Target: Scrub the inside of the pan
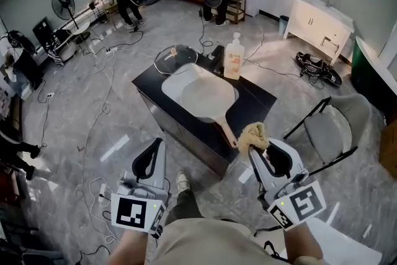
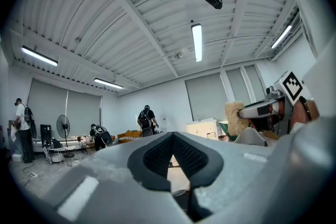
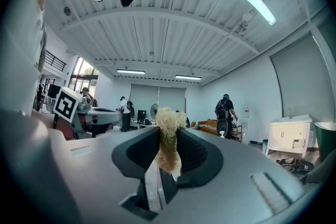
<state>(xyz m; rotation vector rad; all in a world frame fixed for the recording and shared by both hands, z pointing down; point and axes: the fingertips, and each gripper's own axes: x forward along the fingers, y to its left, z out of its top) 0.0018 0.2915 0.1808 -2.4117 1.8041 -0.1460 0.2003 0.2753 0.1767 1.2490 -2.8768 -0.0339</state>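
Observation:
The pan lies on a black table, pale inside, its wooden handle pointing toward me. My right gripper hovers just off the table's near edge by the handle end, shut on a tan fibrous scrubber. In the right gripper view the scrubber is pinched between the jaws and sticks out above them. My left gripper is held to the left, short of the table, shut and empty; the left gripper view shows its jaws closed together.
A glass lid and a soap bottle stand on the table behind the pan. A grey folding chair is to the right. Cables cross the floor; a fan, a white cabinet and people are at the back.

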